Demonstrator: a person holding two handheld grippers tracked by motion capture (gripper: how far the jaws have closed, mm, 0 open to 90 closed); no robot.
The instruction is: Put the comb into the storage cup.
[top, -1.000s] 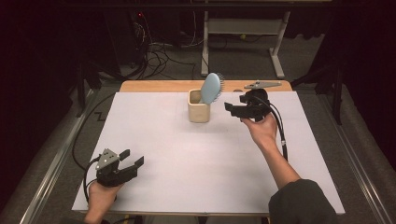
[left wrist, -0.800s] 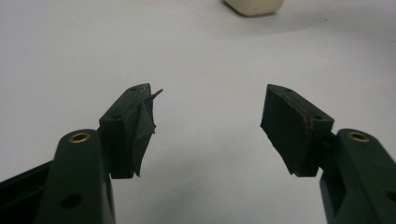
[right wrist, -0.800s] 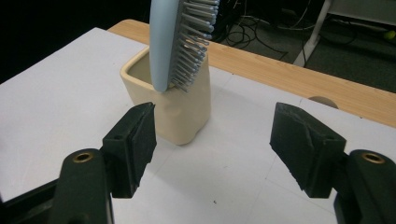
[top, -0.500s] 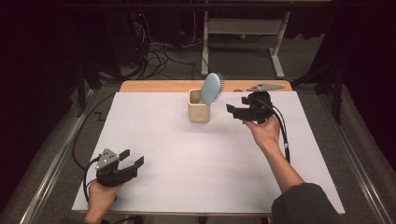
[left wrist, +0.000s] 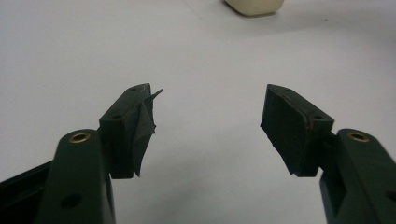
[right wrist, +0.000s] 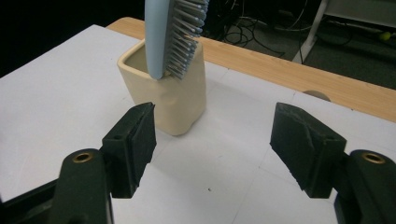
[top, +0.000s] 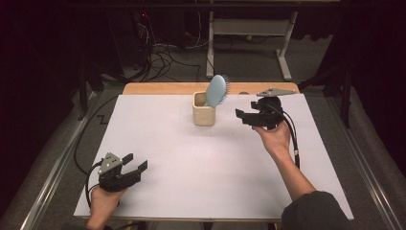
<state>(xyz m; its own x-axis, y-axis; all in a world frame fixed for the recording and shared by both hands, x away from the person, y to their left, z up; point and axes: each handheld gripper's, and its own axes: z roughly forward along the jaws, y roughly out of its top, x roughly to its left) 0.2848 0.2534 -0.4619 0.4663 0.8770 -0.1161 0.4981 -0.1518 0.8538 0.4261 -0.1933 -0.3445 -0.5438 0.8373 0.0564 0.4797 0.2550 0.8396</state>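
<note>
While brush stands in cup near far edge | both hand-held grippers apart, empty

Hairbrush: handle hidden inside the cream cup; head cut off by the top edge in the right gripper view. Cup cut off by the top edge in the left gripper view, base alone visible. Person's right sleeve cut off at the bottom edge of the high view.

Pale-blue hairbrush, cream cup, white table
</note>
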